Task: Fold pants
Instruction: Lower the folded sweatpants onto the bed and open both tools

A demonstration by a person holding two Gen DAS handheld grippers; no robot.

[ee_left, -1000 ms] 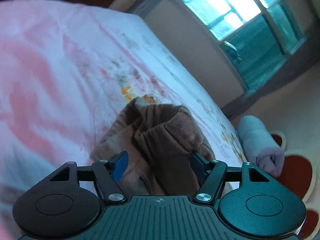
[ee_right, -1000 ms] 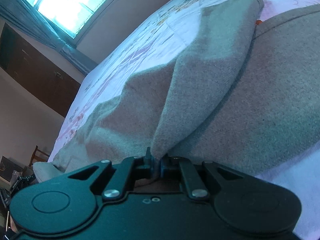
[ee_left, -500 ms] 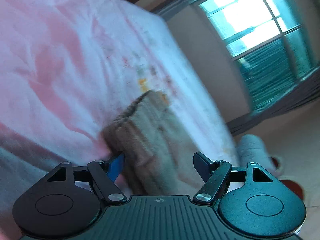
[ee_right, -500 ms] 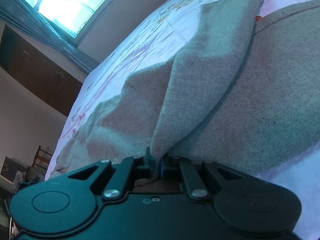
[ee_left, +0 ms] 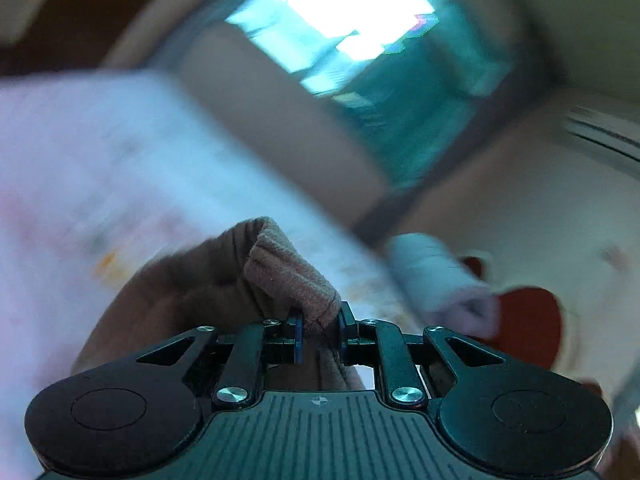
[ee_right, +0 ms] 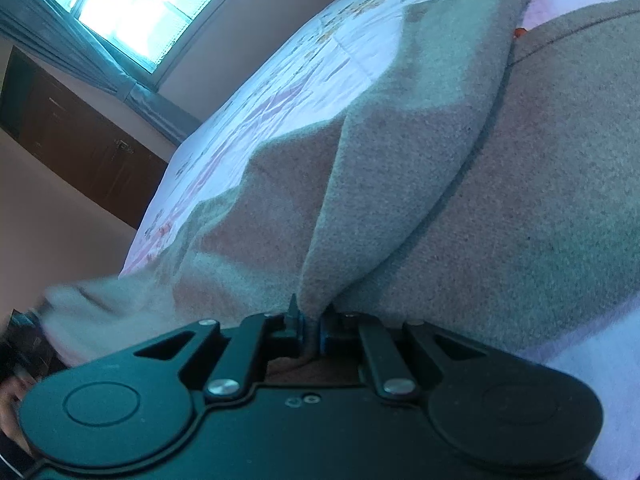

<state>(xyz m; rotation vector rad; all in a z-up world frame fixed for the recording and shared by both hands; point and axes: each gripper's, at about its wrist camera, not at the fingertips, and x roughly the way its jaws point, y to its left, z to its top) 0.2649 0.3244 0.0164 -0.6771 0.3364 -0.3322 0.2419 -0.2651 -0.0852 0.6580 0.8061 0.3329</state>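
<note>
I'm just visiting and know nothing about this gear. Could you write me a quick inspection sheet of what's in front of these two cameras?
Surface: bed sheet, pale pink with a floral print.
Job's things: brown pants lying partly folded on the sheet.
Clutter: rolled pale cloth at the bed's edge.
Grippers: left hand-held gripper shut on a ribbed edge of the pants; right hand-held gripper shut on a fold of the pants.
Cables: nothing seen.
Surroundings: bright window, dark wooden cabinet; left view badly blurred.
</note>
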